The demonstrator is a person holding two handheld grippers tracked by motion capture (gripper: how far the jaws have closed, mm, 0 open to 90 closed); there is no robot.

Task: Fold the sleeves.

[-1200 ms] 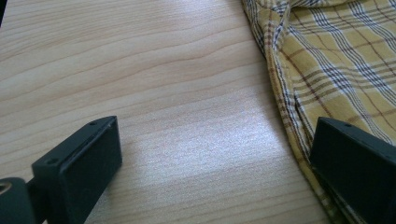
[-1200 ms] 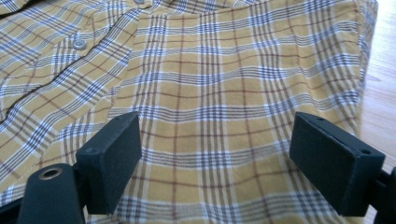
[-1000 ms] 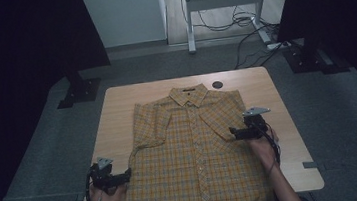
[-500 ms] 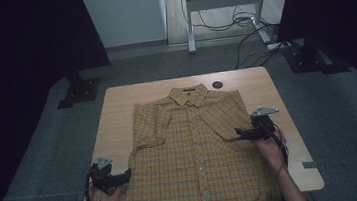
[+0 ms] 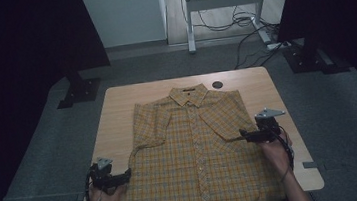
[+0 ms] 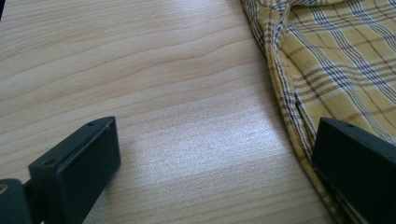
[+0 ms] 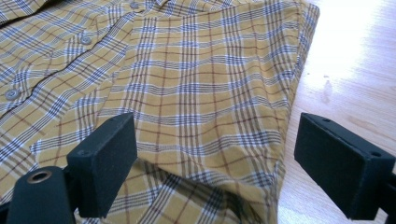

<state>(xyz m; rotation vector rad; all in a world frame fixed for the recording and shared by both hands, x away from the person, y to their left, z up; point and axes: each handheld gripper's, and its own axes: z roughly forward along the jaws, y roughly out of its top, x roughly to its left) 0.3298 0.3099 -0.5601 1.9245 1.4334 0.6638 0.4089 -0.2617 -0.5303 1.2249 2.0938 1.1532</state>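
High view: a light wooden table (image 5: pixel 117 107) stands on grey carpet (image 5: pixel 47 159) in a dim room. A yellow plaid shirt (image 5: pixel 198 164) lies flat on it, buttoned, collar toward the far edge, both sleeves folded in over the front. A dark round port (image 5: pixel 217 84) sits in the tabletop just beyond the collar. Black screens on floor stands flank the table; behind it are a pale wall panel and a desk frame (image 5: pixel 226 0) with loose cables (image 5: pixel 244 23) on the floor. The left gripper (image 5: pixel 124 175) rests at the shirt's near left edge; the right gripper (image 5: pixel 244 134) is at the folded right sleeve.

Left gripper view: the jaws stand wide apart, low over the table (image 6: pixel 163 93). Bare wood grain lies between them; the shirt (image 6: pixel 336 70) hem runs beside the right-hand jaw. Nothing is gripped.

Right gripper view: the jaws stand wide apart over the shirt (image 7: pixel 201 93), with the folded sleeve's cuff between them, not pinched. Buttons of the placket show at upper left; bare table (image 7: pixel 345 60) lies to the right.
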